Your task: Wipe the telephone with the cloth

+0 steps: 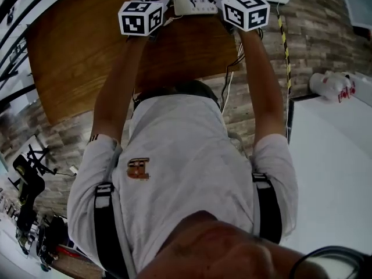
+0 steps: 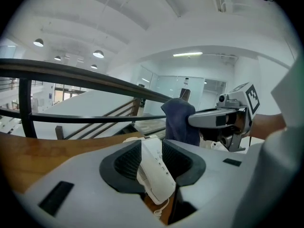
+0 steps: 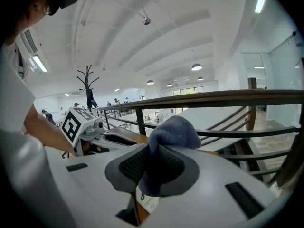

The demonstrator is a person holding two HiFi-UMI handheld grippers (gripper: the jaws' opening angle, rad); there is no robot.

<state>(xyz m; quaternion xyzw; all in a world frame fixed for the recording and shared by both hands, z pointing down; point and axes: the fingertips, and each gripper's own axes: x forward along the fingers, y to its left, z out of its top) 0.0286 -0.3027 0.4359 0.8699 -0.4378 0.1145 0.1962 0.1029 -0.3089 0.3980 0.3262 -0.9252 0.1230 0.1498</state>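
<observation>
The left gripper (image 2: 153,161) is holding its jaws wide, with the white telephone (image 2: 156,175) standing unclamped between them above the wooden table (image 2: 28,160); just right of the telephone, the right gripper (image 3: 153,167) is pinching the blue cloth (image 3: 173,129) in its jaws.

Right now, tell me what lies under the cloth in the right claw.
Under the cloth, pinched in the right claw, only a white sliver of the telephone shows, above the wooden table. The claw's own body covers the rest.
</observation>
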